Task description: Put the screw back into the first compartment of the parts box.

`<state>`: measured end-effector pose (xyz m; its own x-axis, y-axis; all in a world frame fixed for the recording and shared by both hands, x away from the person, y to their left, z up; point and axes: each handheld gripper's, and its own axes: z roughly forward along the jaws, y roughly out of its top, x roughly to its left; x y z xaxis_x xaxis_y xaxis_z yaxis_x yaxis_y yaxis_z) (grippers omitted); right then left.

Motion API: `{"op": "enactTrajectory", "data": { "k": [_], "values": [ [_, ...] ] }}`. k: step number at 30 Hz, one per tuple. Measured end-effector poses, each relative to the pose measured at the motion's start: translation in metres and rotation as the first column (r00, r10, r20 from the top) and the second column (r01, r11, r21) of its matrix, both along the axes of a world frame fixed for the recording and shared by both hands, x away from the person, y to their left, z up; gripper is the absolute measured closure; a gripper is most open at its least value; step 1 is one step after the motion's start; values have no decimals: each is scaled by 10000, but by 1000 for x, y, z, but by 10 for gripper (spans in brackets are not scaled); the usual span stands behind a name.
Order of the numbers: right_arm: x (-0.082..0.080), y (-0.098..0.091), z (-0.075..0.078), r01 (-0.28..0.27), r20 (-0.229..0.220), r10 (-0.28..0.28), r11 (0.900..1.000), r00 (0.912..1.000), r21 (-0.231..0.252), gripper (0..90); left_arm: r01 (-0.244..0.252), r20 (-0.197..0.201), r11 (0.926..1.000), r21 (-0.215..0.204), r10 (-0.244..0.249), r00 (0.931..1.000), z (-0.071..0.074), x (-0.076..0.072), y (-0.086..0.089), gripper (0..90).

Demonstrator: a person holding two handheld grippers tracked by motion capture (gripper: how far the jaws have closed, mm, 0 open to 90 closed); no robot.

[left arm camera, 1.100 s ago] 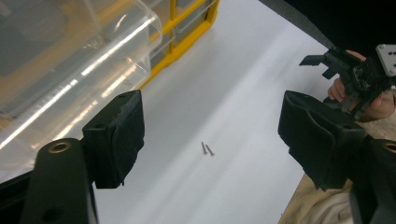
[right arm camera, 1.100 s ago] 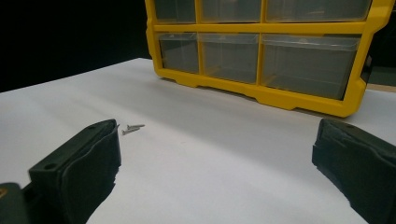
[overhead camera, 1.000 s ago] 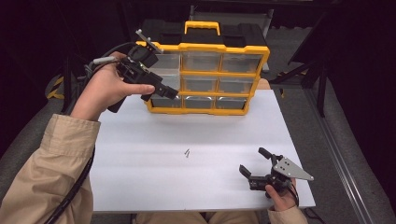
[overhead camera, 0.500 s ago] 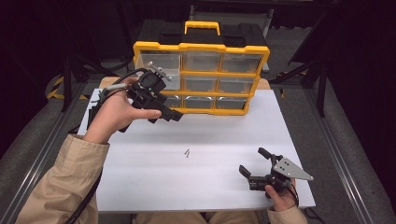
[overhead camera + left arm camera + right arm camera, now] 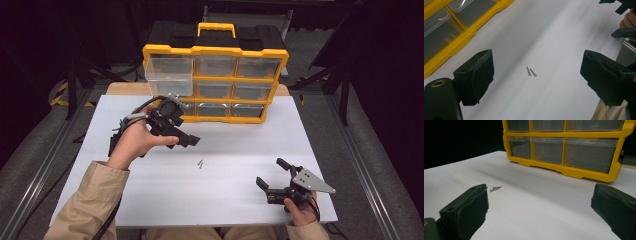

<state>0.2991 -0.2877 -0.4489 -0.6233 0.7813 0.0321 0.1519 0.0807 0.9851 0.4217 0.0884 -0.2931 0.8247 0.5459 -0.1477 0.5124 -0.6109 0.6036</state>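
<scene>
Two screws [image 5: 200, 163] lie side by side mid-table, just ahead of and below the left gripper [image 5: 184, 139], jaws wide open, nothing held; right gripper [image 5: 270, 186] farther off, also open, empty; drawer [image 5: 170, 75] pulled out

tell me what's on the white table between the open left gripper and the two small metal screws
Nothing: bare white table lies between the left gripper and the two small metal screws, as the left gripper view shows.
</scene>
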Motion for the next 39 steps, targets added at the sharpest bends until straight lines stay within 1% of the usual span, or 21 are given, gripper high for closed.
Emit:
{"op": "enactTrajectory", "data": {
  "k": [3, 5, 6, 9, 14, 18, 20, 24, 25, 27, 28, 29, 30, 31, 32, 33, 34, 36, 37, 38, 39],
  "values": [
    [0, 0, 0, -15, 24, 15, 10000, 10000, -67, 15, -103, -70, 9999, -87, 102, 9999, -13, -1, -2, 125],
    [0, 0, 0, -24, 25, 24, 10000, 10000, -73, 15, -142, -164, 9996, -233, 138, 9998, -21, -1, -3, 122],
    [0, 0, 0, -27, 24, 27, 10000, 10000, -71, 15, -86, -114, 9998, -156, 85, 9999, -26, -1, -3, 122],
    [0, 0, 0, -13, 28, 13, 10000, 10000, -65, 15, -145, -134, 9995, -277, 141, 9998, -38, -2, -6, 120],
    [0, 0, 0, -11, 31, 11, 10000, 10000, -61, 15, -174, -46, 9998, -134, 173, 9998, -62, -2, -13, 108],
    [0, 0, 0, -3, 30, 3, 10000, 10000, 7, 15, -55, -41, 10000, 23, 55, 10000, -80, -3, -17, 114],
    [0, 0, 0, -6, 18, 6, 10000, 10000, 12, 15, -177, -59, 9998, 48, 177, 9998, -87, -4, -18, 123],
    [0, 0, 0, -36, 51, 36, 10000, 10000, -62, 15, -447, 39, 9990, -82, 447, 9990, -99, -5, -17, 152],
    [0, 0, 0, -40, 49, 40, 10000, 10000, -59, 15, -485, 222, 9987, -136, 488, 9986, -102, -5, -17, 164],
    [0, 0, 0, -42, 53, 42, 10000, 10000, -57, 15, -540, 237, 9984, -193, 544, 9982, -105, -5, -16, 221],
    [0, 0, 0, -50, 66, 51, 10000, 10000, -47, 15, -620, 295, 9979, -199, 626, 9976, -108, -5, -16, 221],
    [0, 0, 0, -52, 70, 53, 10000, 10000, -53, 15, -835, 325, 9964, -157, 840, 9959, -112, -6, -15, 281],
    [0, 0, 0, -49, 73, 49, 10000, 10000, -60, 15, -832, 442, 9963, -210, 840, 9955, -115, -5, -14, 305],
    [0, 0, 0, -43, 70, 44, 10000, 10000, -79, 15, -832, 442, 9963, -210, 840, 9955, -115, -5, -14, 355],
    [0, 0, 0, -43, 70, 44, 10000, 10000, -79, 15, -894, 482, 9959, -160, 901, 9948, -117, -5, -14, 355],
    [0, 0, 0, -32, 57, 32, 10000, 10000, -54, 15, -933, 478, 9954, -194, 942, 9944, -120, -5, -15, 413],
    [0, 0, 0, -24, 43, 24, 10000, 10000, -30, 15, -993, 502, 9948, -212, 1003, 9937, -123, -5, -15, 441],
    [0, 0, 0, -25, 57, 25, 10000, 10000, -49, 15, -1042, 492, 9942, -255, 1053, 9932, -132, -4, -18, 487],
    [0, 0, 0, -25, 57, 25, 10000, 10000, -49, 15, -1042, 492, 9942, -255, 1053, 9932, -132, -4, -18, 499],
    [0, 1, 0, -38, 60, 38, 10000, 10000, -40, 15, -1101, 394, 9933, -356, 1114, 9930, -136, -4, -19, 499],
    [0, 0, 0, -31, 62, 32, 10000, 10000, -45, 15, -1134, 404, 9930, -332, 1147, 9926, -138, -3, -20, 521]
  ]
}}
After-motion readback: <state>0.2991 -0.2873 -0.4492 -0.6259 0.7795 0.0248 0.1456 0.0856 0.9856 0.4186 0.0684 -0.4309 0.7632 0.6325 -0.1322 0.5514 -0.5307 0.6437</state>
